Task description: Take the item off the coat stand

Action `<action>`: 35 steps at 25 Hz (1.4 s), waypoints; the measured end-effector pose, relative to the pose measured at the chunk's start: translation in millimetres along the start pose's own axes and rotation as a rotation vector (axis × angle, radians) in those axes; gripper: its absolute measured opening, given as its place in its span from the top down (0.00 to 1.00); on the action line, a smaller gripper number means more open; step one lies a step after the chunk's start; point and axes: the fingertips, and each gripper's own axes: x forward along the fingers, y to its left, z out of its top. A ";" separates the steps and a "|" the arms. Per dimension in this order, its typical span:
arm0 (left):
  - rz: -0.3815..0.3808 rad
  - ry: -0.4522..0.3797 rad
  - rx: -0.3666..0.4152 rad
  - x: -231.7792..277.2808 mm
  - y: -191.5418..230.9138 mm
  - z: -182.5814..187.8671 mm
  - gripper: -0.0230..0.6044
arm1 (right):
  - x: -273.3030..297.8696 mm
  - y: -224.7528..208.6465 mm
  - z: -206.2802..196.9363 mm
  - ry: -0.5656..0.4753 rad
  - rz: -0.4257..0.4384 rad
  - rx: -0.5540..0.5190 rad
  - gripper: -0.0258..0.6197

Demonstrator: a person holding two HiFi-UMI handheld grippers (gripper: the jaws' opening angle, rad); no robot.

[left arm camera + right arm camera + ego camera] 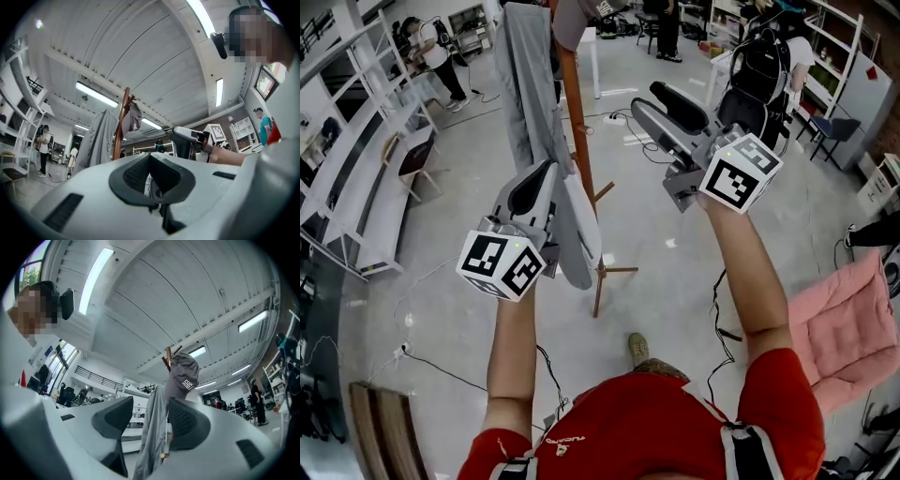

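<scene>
A brown wooden coat stand [578, 122] rises from the floor ahead of me. A grey cap [577, 19] hangs at its top and a long grey garment [525, 84] hangs down its left side. My left gripper [546, 173] is low on the left, in front of the garment's lower end, its jaws shut with nothing seen between them. My right gripper [661, 108] is right of the pole, open and empty. In the right gripper view the cap [183, 376] and garment [152, 437] show beyond the gap of the right gripper [151, 401]. In the left gripper view the left gripper [150, 157] is shut and the cap [132, 119] is far off.
A pink cushion [848, 328] lies on the floor at right. A black backpack [759, 70] sits on a chair at back right. White shelving [356, 159] lines the left wall. Cables run over the floor, and a person [431, 52] stands at back left.
</scene>
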 end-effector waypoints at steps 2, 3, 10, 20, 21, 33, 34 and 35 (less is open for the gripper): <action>0.008 -0.008 0.007 18.5 9.3 1.1 0.95 | 11.2 -30.3 12.8 -0.010 0.000 -0.015 0.58; 0.013 -0.013 0.011 28.1 14.4 2.2 0.95 | 15.9 -49.1 17.9 -0.008 -0.016 -0.012 0.58; 0.071 -0.028 0.031 84.1 52.6 6.0 0.95 | 67.3 -154.1 59.9 -0.015 -0.001 0.010 0.56; 0.097 -0.032 0.019 130.1 95.6 15.0 0.95 | 152.7 -216.0 98.3 -0.016 0.099 0.028 0.52; 0.087 -0.031 0.021 132.3 97.4 15.0 0.95 | 162.8 -210.8 103.3 -0.018 0.141 0.011 0.51; -0.011 -0.044 0.037 138.4 110.5 14.4 0.95 | 225.0 -172.9 117.9 -0.036 0.288 -0.072 0.87; -0.015 -0.047 0.038 137.4 110.7 13.8 0.95 | 224.6 -173.7 118.4 -0.042 0.268 -0.080 0.89; -0.018 -0.050 0.038 136.6 110.9 13.2 0.95 | 223.6 -176.8 119.1 -0.047 0.239 -0.084 0.90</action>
